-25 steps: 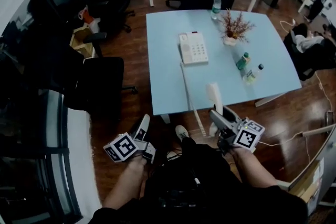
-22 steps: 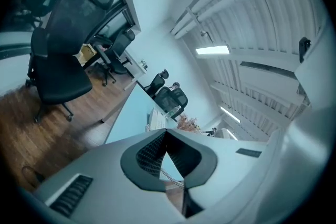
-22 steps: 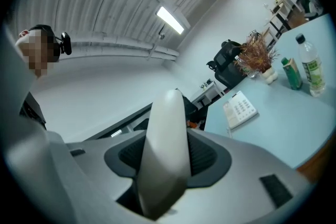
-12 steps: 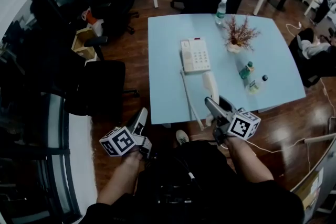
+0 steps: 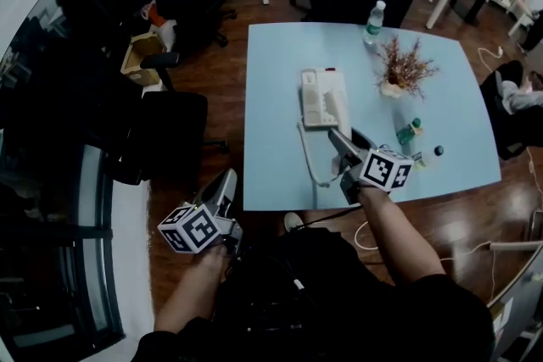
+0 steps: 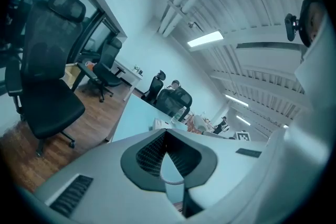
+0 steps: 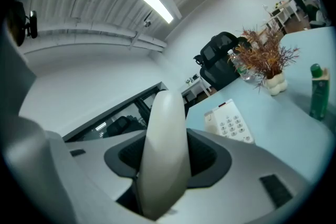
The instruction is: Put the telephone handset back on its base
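My right claw [image 5: 341, 142] is clamped on the handset [image 5: 339, 108], close to the base [image 5: 312, 97] on the worktop [image 5: 441, 114]. Left claw [image 5: 226, 182] together, empty, short of the worktop.

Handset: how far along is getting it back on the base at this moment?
Done: the handset is off the table, clamped in the right gripper. In hand: it is held in the air close to the base, whose cradle lies empty. Left: line it up over the cradle, lower it in and let go. The left gripper hangs beside the table, shut and empty.
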